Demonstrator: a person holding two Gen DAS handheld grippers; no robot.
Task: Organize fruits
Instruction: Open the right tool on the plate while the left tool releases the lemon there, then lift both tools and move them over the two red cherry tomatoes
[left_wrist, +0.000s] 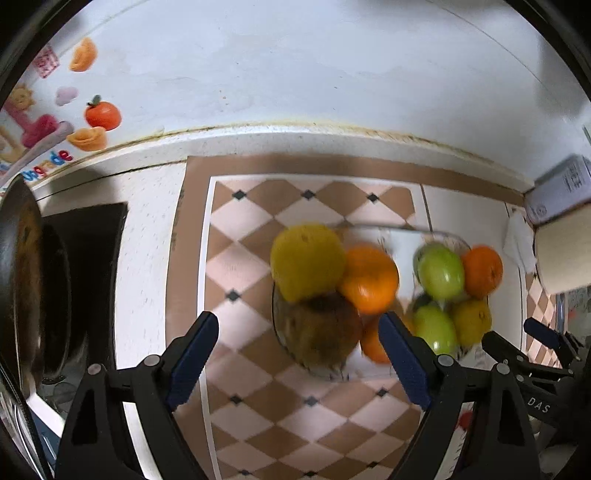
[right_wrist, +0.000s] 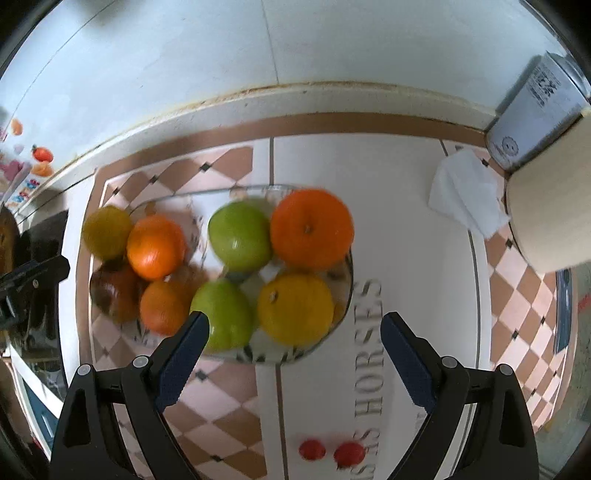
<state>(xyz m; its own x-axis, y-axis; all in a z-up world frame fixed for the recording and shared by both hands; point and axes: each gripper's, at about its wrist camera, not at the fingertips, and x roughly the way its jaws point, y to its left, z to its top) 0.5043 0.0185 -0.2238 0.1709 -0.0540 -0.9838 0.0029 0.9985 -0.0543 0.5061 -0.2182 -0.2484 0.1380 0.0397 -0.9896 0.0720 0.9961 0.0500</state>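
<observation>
1. Eight fruits lie together in a clear glass dish (right_wrist: 343, 295) on the surface (right_wrist: 406, 240): two green apples (right_wrist: 240, 236), three oranges (right_wrist: 312, 229), two yellow fruits (right_wrist: 295, 308) and one brown fruit (right_wrist: 114, 291).
2. In the right wrist view, one green apple and the big orange touch each other at the far side, and the second apple (right_wrist: 221, 314) lies beside a yellow fruit at the near side.
3. The brown fruit and the other yellow fruit (right_wrist: 107, 232) are at the left end of the dish.
4. The right gripper (right_wrist: 291, 343) hovers above the near rim, its fingers spread and holding nothing.
5. The left gripper (left_wrist: 297, 345) hangs over the brown fruit (left_wrist: 319, 332), its fingers also spread and empty.
6. A checkered mat (right_wrist: 524, 288) covers the surface, and a white napkin (right_wrist: 465, 192) lies to the right, well apart from the dish.
</observation>
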